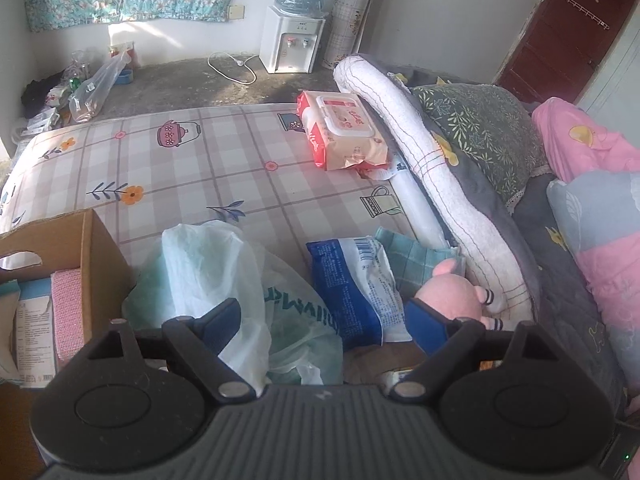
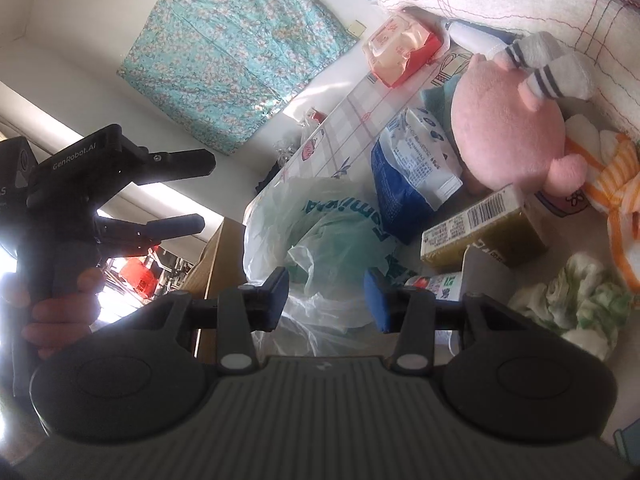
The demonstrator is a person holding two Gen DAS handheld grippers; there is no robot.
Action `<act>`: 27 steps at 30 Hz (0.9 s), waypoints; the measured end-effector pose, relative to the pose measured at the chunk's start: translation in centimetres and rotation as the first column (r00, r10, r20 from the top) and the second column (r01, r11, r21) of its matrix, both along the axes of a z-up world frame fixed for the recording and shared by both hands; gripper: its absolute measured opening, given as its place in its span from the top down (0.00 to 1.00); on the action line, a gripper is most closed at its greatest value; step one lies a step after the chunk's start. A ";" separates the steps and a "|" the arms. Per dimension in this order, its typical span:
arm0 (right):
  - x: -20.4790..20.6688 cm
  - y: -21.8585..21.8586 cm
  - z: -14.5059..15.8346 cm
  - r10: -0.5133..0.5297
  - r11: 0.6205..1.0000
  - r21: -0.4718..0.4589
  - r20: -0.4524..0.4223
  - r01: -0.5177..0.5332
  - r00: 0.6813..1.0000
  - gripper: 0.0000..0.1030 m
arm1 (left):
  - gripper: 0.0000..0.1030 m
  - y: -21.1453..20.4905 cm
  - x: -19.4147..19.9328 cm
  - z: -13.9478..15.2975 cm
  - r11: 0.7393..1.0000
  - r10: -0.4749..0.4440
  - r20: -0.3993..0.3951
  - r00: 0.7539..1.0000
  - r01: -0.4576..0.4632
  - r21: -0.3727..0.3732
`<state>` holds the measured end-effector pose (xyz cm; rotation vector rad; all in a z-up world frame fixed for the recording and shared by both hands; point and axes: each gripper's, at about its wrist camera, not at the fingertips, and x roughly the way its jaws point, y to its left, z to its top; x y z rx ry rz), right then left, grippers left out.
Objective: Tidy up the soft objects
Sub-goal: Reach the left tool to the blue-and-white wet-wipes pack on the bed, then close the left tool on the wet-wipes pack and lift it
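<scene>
Already boxed: pink knitted cloth (image 1: 66,308) inside brown cardboard box (image 1: 92,248). Outstanding: pink plush pig (image 2: 508,128), crumpled translucent plastic bag (image 1: 208,272). Left gripper (image 1: 324,320) spread, empty; right gripper (image 2: 332,300) part-open, gripping nothing.

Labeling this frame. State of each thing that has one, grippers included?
left gripper: open, empty
right gripper: part open, grips nothing
cardboard box: open, items inside
white plastic bag: crumpled, mouth open
wet wipes pack: lid shut
pink plush toy: lying on bed
</scene>
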<state>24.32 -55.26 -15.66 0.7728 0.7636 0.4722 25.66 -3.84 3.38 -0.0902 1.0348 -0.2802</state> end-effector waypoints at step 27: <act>3.5 -1.7 -1.7 -0.083 0.991 -0.111 -0.007 0.081 0.997 0.59 | 0.16 -11.1 11.4 -13.5 0.978 0.008 -0.285 0.959 0.051 0.200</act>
